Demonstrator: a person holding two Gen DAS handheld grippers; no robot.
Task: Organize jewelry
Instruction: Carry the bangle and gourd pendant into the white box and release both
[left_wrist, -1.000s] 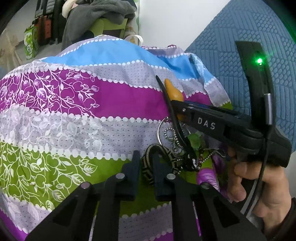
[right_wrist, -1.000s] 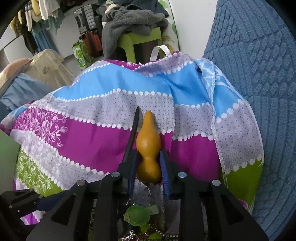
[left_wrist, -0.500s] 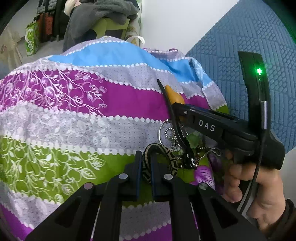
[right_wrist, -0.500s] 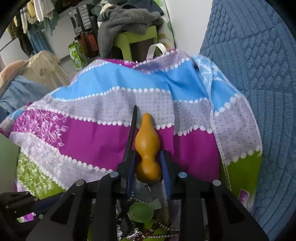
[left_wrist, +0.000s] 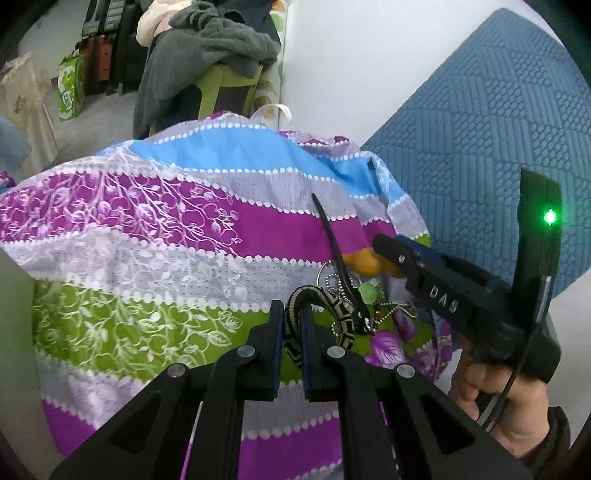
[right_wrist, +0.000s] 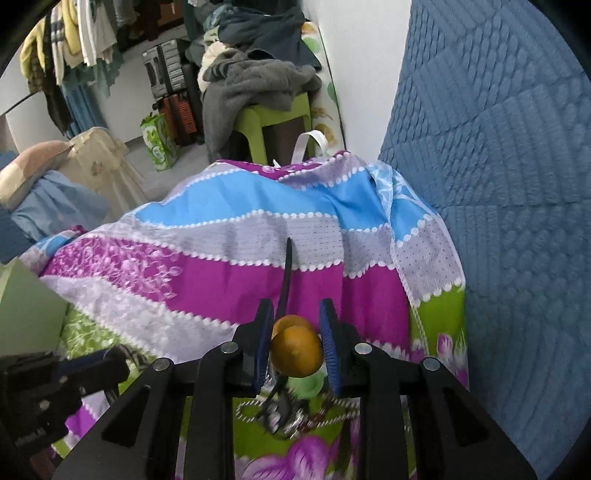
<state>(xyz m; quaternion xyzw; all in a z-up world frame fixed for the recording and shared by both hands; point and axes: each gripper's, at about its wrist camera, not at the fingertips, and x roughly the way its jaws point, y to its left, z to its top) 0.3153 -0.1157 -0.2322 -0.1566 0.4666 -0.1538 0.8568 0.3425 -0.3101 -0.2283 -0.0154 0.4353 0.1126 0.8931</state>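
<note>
My left gripper (left_wrist: 287, 325) is shut on a black-and-cream woven strap (left_wrist: 332, 304) that loops up to a tangled bunch of chains (left_wrist: 343, 284) and a green charm (left_wrist: 367, 291). My right gripper (right_wrist: 295, 321) is shut on an orange gourd pendant (right_wrist: 295, 350), now lifted and pointing toward the camera; it also shows in the left wrist view (left_wrist: 364, 260). A thin black cord (right_wrist: 286, 277) runs forward from it. The green charm (right_wrist: 304, 386) and chains (right_wrist: 288, 415) hang below the gourd. All sit above a striped floral cloth (left_wrist: 147, 258).
A blue quilted surface (right_wrist: 517, 184) rises on the right. A white wall (left_wrist: 369, 55) is behind. A green stool piled with grey clothes (right_wrist: 258, 88), suitcases and a green bag (right_wrist: 159, 144) stand on the floor beyond the cloth.
Both grippers have risen and pulled back. The gourd has tipped from lying lengthwise to pointing at the right camera. The left jaws have closed tighter on the strap.
</note>
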